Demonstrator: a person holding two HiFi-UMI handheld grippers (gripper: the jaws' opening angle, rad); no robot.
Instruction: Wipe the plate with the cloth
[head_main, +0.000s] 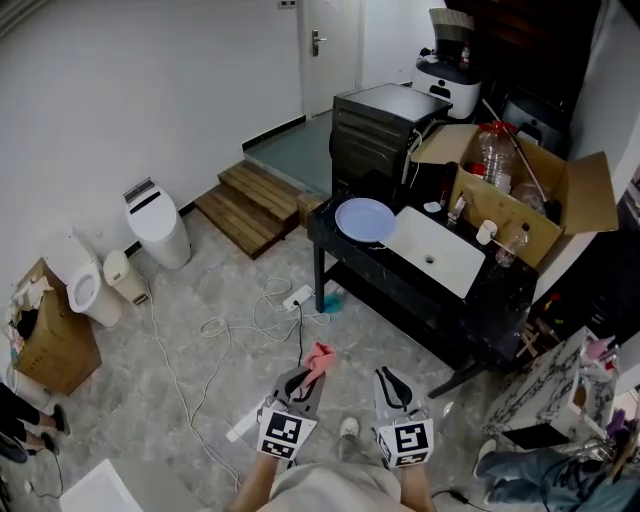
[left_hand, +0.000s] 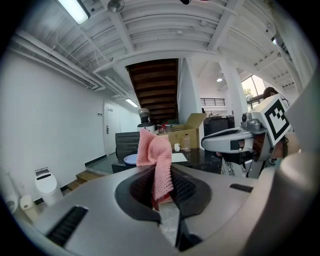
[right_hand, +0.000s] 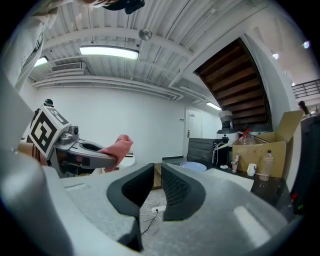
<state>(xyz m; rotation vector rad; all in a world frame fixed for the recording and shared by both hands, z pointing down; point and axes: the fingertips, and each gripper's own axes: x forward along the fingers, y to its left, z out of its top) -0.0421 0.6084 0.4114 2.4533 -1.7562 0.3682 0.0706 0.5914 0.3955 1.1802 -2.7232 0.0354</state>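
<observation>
Cloth (head_main: 320, 357) sits pinched in the left tool (head_main: 300, 384), the right tool (head_main: 392, 384) is empty with jaws nearly together, and the plate (head_main: 365, 219) lies well ahead on the dark worktop (head_main: 497, 298), so stepping close and bracing its rim before wiping seems wise.

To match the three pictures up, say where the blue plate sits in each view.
Head view: plate above centre, on the left end of the black table.
Left gripper view: plate is a pale sliver just left of the pink cloth.
Right gripper view: plate just right of centre, in the distance.
Shared landmark: the open cardboard box, to the plate's right in all three.
</observation>
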